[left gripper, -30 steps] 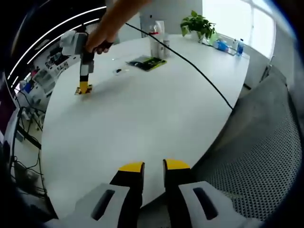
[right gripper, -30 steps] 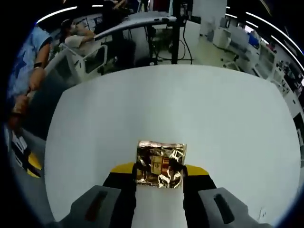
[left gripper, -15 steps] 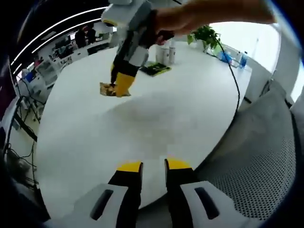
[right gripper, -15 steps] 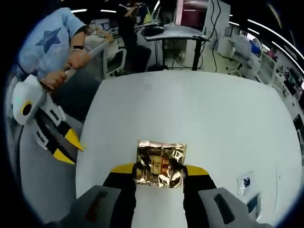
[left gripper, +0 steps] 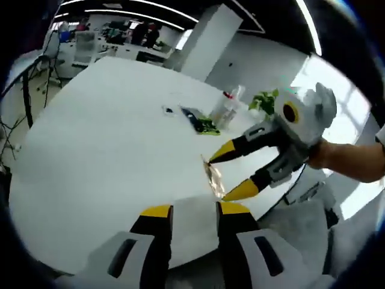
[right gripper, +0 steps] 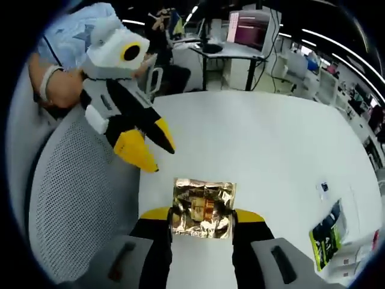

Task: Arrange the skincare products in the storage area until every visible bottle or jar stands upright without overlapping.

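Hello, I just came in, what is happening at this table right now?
A person holds one set of tongs in each hand at a white table. The right tongs are shut on a shiny gold foil packet and hold it above the table edge, near a grey mesh chair. The left tongs grip nothing; their jaws stand slightly apart. Farther along the table stand some bottles beside a dark green packet, not yet touched.

bottles [left gripper: 227, 108] too small to identify, gold sachet [right gripper: 203, 208] print unreadable, green packet [right gripper: 325, 236] blurred
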Motion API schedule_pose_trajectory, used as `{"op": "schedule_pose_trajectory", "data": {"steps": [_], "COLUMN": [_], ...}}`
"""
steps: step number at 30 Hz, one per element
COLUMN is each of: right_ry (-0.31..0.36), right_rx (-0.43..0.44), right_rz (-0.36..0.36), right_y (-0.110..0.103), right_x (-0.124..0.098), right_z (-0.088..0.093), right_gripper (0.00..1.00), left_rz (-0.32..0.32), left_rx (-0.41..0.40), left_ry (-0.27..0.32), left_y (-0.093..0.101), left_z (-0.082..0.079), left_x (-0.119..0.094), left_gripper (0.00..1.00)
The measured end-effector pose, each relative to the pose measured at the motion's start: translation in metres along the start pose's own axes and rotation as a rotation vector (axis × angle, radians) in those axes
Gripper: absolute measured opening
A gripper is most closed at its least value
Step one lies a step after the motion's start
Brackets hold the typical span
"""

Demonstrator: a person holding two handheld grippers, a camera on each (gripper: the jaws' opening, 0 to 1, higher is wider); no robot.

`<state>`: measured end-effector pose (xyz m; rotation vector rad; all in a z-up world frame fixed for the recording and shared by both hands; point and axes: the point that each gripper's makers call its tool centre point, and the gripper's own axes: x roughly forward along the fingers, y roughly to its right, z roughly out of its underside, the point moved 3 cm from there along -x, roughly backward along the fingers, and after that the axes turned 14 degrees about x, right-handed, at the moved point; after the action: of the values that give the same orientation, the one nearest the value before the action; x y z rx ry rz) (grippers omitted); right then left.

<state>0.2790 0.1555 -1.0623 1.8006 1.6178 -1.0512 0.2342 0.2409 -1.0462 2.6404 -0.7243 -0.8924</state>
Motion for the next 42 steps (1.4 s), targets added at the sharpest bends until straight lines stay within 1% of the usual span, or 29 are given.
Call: {"op": "schedule_pose_trajectory", "data": {"steps": [1, 2, 4, 6, 8, 9, 12, 13, 15, 16, 18, 19, 20, 21, 22, 23, 24, 25, 26, 27, 28, 30, 31, 33, 35, 36, 38, 41, 42], "right_ry": [0.004, 0.0, -0.009, -0.007, 0.008, 0.009, -0.016, -0.006, 0.014, 0.017, 0.011, 0.028, 0.048, 0.04, 0.024, -0.011, -0.035, -0.034, -0.01, 0.022, 0.022, -0.013, -0.017, 0.001, 0.072, 0.11, 0.165, 0.349, 0.381], "right_rx": [-0.017, -0.033, -0.08, -0.115, -0.142, -0.174, -0.285, -0.305, -0.317, -0.328, -0.403, -0.391, -0.358, -0.293, -0.293, -0.311, -0.309, -0.275, -0.239, -0.196, -0.181, -0.16, -0.151, -0.084, 0.054, 0.151, 0.262, 0.568, 0.635], "right_rz": [-0.001, 0.003, 0.008, 0.012, 0.0, 0.002, 0.012, 0.003, -0.009, -0.009, 0.018, 0.026, 0.002, -0.04, -0.017, 0.035, 0.059, 0.056, 0.047, 0.023, 0.021, 0.056, 0.065, 0.049, 0.011, -0.003, 0.016, -0.136, -0.185], "right_y": [-0.005, -0.007, -0.013, -0.017, -0.023, -0.027, -0.035, -0.039, -0.046, -0.047, -0.046, -0.047, -0.049, -0.052, -0.046, -0.036, -0.031, -0.03, -0.031, -0.034, -0.034, -0.025, -0.022, -0.022, -0.023, -0.02, -0.012, -0.012, -0.012], "right_x": [-0.002, -0.003, -0.006, -0.008, -0.01, -0.012, -0.015, -0.015, -0.017, -0.018, -0.023, -0.025, -0.024, -0.021, -0.019, -0.017, -0.017, -0.015, -0.015, -0.016, -0.017, -0.018, -0.017, -0.018, -0.021, -0.024, -0.029, -0.037, -0.039], "right_z": [0.001, 0.002, 0.002, -0.001, -0.005, -0.008, -0.012, -0.014, -0.019, -0.02, -0.023, -0.025, -0.026, -0.021, -0.017, -0.01, -0.005, 0.0, 0.001, 0.001, 0.003, 0.017, 0.021, 0.027, 0.025, 0.024, 0.023, 0.014, 0.012], "right_gripper": [0.34, 0.34, 0.35, 0.35, 0.35, 0.35, 0.35, 0.35, 0.35, 0.31, 0.17, 0.19, 0.25, 0.31, 0.3, 0.25, 0.18, 0.16, 0.17, 0.19, 0.2, 0.19, 0.19, 0.21, 0.26, 0.29, 0.36, 0.38, 0.38], "left_rz": [0.021, 0.039, 0.074, 0.138, 0.163, 0.19, 0.233, 0.249, 0.252, 0.254, 0.237, 0.237, 0.227, 0.219, 0.184, 0.147, 0.106, 0.115, 0.125, 0.108, 0.103, 0.091, 0.083, 0.099, 0.104, 0.111, 0.12, 0.197, 0.228], "left_rx": [-0.009, 0.01, 0.015, 0.01, 0.009, 0.008, -0.005, -0.017, -0.048, -0.06, -0.075, -0.094, -0.1, -0.088, -0.056, -0.052, -0.06, -0.098, -0.092, -0.064, -0.063, -0.094, -0.094, -0.098, -0.101, -0.119, -0.145, -0.208, -0.21], "left_ry": [-0.011, -0.023, -0.04, -0.071, -0.078, -0.075, -0.063, -0.052, -0.02, -0.01, 0.024, 0.024, 0.024, 0.016, -0.021, -0.05, -0.088, -0.111, -0.101, -0.078, -0.076, -0.089, -0.095, -0.092, -0.08, -0.068, -0.061, -0.023, -0.005], "left_y": [0.003, 0.006, 0.013, 0.023, 0.027, 0.032, 0.04, 0.043, 0.044, 0.044, 0.041, 0.041, 0.039, 0.038, 0.032, 0.026, 0.019, 0.02, 0.02, 0.018, 0.018, 0.013, 0.012, 0.013, 0.013, 0.013, 0.012, 0.02, 0.024], "left_z": [0.001, 0.002, 0.003, 0.006, 0.005, 0.003, -0.005, -0.009, -0.015, -0.016, -0.02, -0.02, -0.018, -0.016, -0.01, -0.004, 0.003, 0.007, 0.005, 0.001, 0.001, 0.004, 0.005, 0.005, 0.002, 0.0, -0.001, -0.007, -0.01], "left_x": [0.0, 0.001, 0.003, 0.005, 0.008, 0.008, 0.01, 0.011, 0.013, 0.013, 0.013, 0.012, 0.013, 0.013, 0.015, 0.017, 0.02, 0.022, 0.024, 0.023, 0.023, 0.024, 0.025, 0.025, 0.024, 0.022, 0.02, 0.016, 0.015], "left_gripper": [0.24, 0.24, 0.24, 0.24, 0.25, 0.25, 0.25, 0.25, 0.2, 0.17, 0.08, 0.04, 0.01, 0.0, 0.0, 0.0, 0.0, 0.0, 0.0, 0.0, 0.0, 0.0, 0.0, 0.0, 0.0, 0.0, 0.0, 0.0, 0.0]}}
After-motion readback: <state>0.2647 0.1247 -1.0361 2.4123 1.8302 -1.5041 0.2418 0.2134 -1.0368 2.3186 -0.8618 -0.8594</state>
